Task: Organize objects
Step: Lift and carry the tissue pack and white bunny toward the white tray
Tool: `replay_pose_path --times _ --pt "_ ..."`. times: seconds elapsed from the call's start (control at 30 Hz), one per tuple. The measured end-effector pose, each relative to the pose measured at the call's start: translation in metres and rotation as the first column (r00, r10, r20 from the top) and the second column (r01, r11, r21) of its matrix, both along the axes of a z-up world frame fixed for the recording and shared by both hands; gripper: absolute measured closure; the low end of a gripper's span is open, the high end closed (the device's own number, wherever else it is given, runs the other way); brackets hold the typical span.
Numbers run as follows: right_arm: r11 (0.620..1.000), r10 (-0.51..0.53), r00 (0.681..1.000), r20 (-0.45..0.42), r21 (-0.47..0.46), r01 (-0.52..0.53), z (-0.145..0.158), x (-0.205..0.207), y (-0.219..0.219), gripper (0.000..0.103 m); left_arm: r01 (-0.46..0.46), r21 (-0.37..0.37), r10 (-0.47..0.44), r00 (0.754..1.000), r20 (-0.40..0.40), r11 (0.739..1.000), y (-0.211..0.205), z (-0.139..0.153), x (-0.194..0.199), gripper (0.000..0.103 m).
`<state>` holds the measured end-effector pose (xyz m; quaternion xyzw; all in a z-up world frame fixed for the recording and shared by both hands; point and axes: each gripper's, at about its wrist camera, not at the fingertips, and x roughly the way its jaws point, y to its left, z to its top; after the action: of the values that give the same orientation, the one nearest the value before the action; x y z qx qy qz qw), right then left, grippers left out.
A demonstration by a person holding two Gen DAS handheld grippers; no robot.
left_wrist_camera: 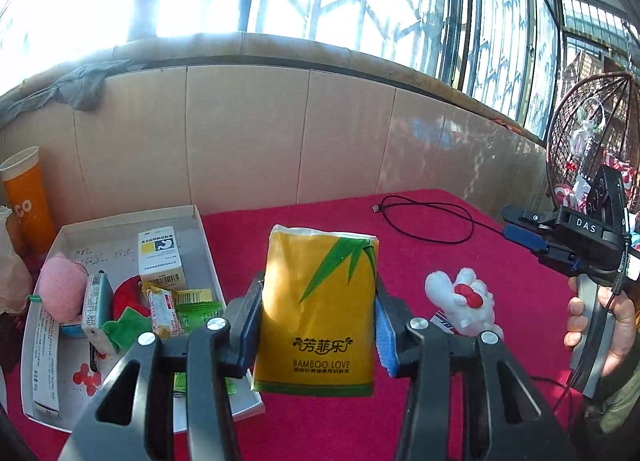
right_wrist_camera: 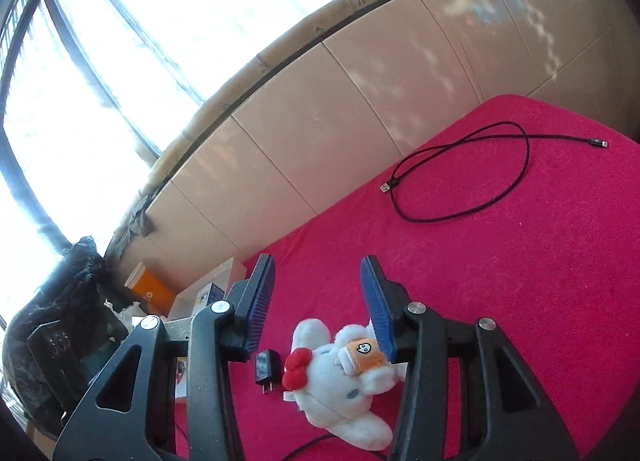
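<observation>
My left gripper (left_wrist_camera: pixel 316 313) is shut on a yellow tissue pack (left_wrist_camera: pixel 318 309) marked BAMBOO LOVE and holds it above the red cloth, just right of a white cardboard tray (left_wrist_camera: pixel 120 221). The tray holds a medicine box (left_wrist_camera: pixel 160 257), a pink plush (left_wrist_camera: pixel 62 287), snack packets (left_wrist_camera: pixel 176 309) and other small items. A white plush toy with a red bow (left_wrist_camera: pixel 464 301) lies on the cloth to the right; in the right wrist view it (right_wrist_camera: pixel 340 377) lies below my open, empty right gripper (right_wrist_camera: pixel 318 301). The right gripper also shows in the left wrist view (left_wrist_camera: pixel 528 231).
A black USB cable (right_wrist_camera: pixel 460 177) lies looped on the far red cloth (right_wrist_camera: pixel 520 281). A small black charger plug (right_wrist_camera: pixel 266 369) lies beside the plush. An orange cup (left_wrist_camera: pixel 26 197) stands left of the tray. A tiled wall (left_wrist_camera: pixel 320 133) runs behind the table. A wicker basket (left_wrist_camera: pixel 592 133) hangs at right.
</observation>
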<state>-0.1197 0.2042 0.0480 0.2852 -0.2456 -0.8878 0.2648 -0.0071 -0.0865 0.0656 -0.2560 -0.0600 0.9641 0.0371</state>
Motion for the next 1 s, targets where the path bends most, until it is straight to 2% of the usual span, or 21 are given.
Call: replay_pose_path --times 0.1,0.17,0.23,0.27,0.3,0.33,0.4,0.47,0.53,0.6,0.63,0.73,0.77,0.8,0.83,0.93,0.97,1.0 --pt "0.999 -0.011 1.000 0.003 0.048 0.011 0.006 0.006 -0.006 0.059 -0.022 0.029 0.022 1.000 -0.011 0.999 -0.007 0.003 0.010 0.056" --pt "0.989 -0.018 1.000 -0.015 0.147 0.020 0.009 0.011 -0.012 0.059 -0.033 0.034 0.034 0.999 -0.021 0.999 -0.012 0.005 0.017 0.056" --pt "0.959 -0.021 0.999 -0.047 0.281 0.033 0.006 0.014 -0.021 0.057 -0.040 0.043 0.041 0.999 -0.025 0.998 -0.016 0.006 0.021 0.056" --pt "0.934 -0.042 0.997 -0.066 0.352 0.062 0.002 0.014 -0.025 0.050 -0.042 0.048 0.044 0.999 -0.027 0.998 -0.017 0.006 0.022 0.056" --pt "0.911 -0.060 0.995 -0.079 0.404 0.087 -0.003 0.013 -0.028 0.038 -0.042 0.051 0.044 0.999 -0.028 0.998 -0.017 0.006 0.023 0.056" --pt "0.898 -0.070 0.995 -0.077 0.430 0.096 -0.009 0.011 -0.028 0.033 -0.043 0.053 0.045 0.999 -0.029 0.998 -0.018 0.006 0.023 0.056" --pt "0.902 -0.068 0.997 -0.029 0.425 0.074 -0.022 0.003 -0.024 0.030 -0.040 0.056 0.042 0.999 -0.029 0.998 -0.018 0.005 0.023 0.056" --pt "0.926 -0.054 0.998 0.042 0.375 0.034 -0.035 -0.005 -0.019 0.030 -0.036 0.058 0.037 0.999 -0.022 0.998 -0.017 0.003 0.021 0.056" --pt "0.954 -0.045 0.993 0.106 0.299 0.011 -0.048 -0.012 -0.014 0.015 -0.033 0.067 0.035 0.999 -0.016 0.997 -0.016 0.001 0.019 0.056" --pt "0.966 -0.057 0.985 0.165 0.257 0.013 -0.060 -0.017 -0.014 0.002 -0.027 0.069 0.028 1.000 -0.011 0.997 -0.015 -0.001 0.019 0.056" --pt "0.969 -0.059 0.980 0.189 0.246 0.011 -0.065 -0.019 -0.015 0.000 -0.025 0.066 0.025 1.000 -0.009 0.998 -0.013 -0.002 0.019 0.056" --pt "0.980 0.030 0.958 0.286 0.179 -0.084 -0.083 -0.024 -0.032 0.000 -0.018 0.065 0.019 1.000 -0.006 0.998 -0.010 -0.002 0.020 0.056" --pt "0.976 0.048 0.948 0.315 0.187 -0.112 -0.090 -0.023 -0.040 0.000 -0.015 0.065 0.016 1.000 -0.007 0.998 -0.009 -0.002 0.020 0.056" --pt "0.963 0.031 0.964 0.265 0.249 -0.100 -0.087 -0.016 -0.048 0.000 -0.012 0.064 0.012 1.000 -0.008 0.998 -0.007 -0.001 0.021 0.056" --pt "0.956 0.029 0.967 0.253 0.275 -0.101 -0.087 -0.014 -0.053 0.000 -0.008 0.061 0.009 1.000 -0.010 0.998 -0.006 0.000 0.021 0.056" --pt "0.968 0.008 0.968 0.252 0.239 -0.070 -0.088 -0.013 -0.050 0.004 -0.001 0.056 0.002 1.000 -0.016 0.998 -0.004 0.001 0.024 0.056" --pt "0.972 0.005 0.971 0.237 0.225 -0.060 -0.085 -0.012 -0.047 0.019 0.000 0.056 0.001 1.000 -0.017 0.998 -0.005 0.002 0.024 0.056" --pt "0.976 0.015 0.975 0.224 0.208 -0.063 -0.082 -0.011 -0.045 0.042 0.000 0.057 0.001 1.000 -0.018 0.998 -0.006 0.001 0.024 0.055"
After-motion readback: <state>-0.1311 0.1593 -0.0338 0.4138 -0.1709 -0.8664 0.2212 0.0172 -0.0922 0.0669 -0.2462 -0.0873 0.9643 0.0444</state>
